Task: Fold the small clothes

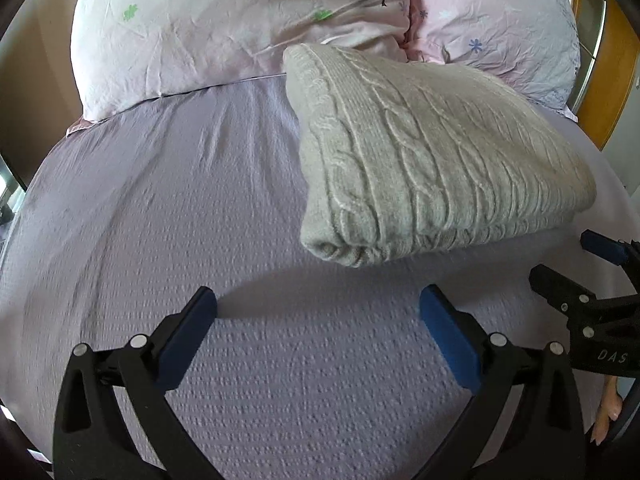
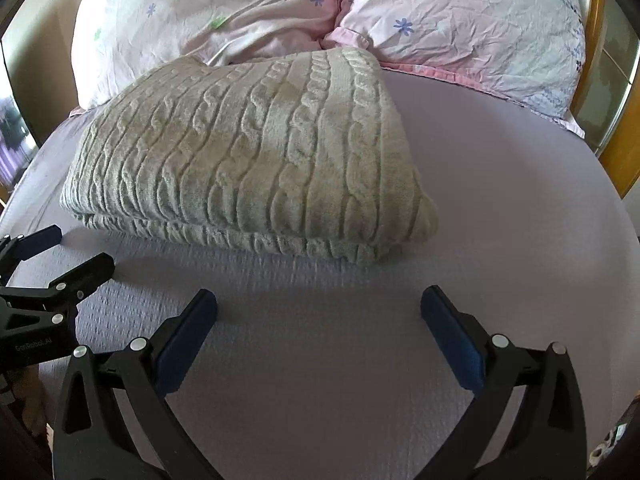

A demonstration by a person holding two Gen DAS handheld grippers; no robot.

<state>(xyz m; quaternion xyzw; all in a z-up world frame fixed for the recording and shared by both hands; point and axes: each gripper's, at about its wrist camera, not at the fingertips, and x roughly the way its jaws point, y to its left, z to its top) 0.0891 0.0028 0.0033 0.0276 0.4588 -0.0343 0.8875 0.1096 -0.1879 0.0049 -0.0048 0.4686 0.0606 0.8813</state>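
A cream cable-knit sweater (image 1: pixel 432 152) lies folded into a thick rectangle on the lilac bed sheet (image 1: pixel 160 220); it also shows in the right wrist view (image 2: pixel 248 152). My left gripper (image 1: pixel 318 300) is open and empty, low over the sheet just short of the sweater's near left corner. My right gripper (image 2: pixel 318 300) is open and empty, just short of the sweater's near edge. Each gripper shows in the other's view: the right gripper (image 1: pixel 568 260) at the right edge, the left gripper (image 2: pixel 68 248) at the left edge. Neither touches the sweater.
Two pink floral pillows (image 1: pixel 224 28) (image 2: pixel 472 28) lie at the head of the bed behind the sweater. A wooden bed frame (image 2: pixel 624 120) runs along the right. The sheet (image 2: pixel 500 200) is bare to the sweater's right and left.
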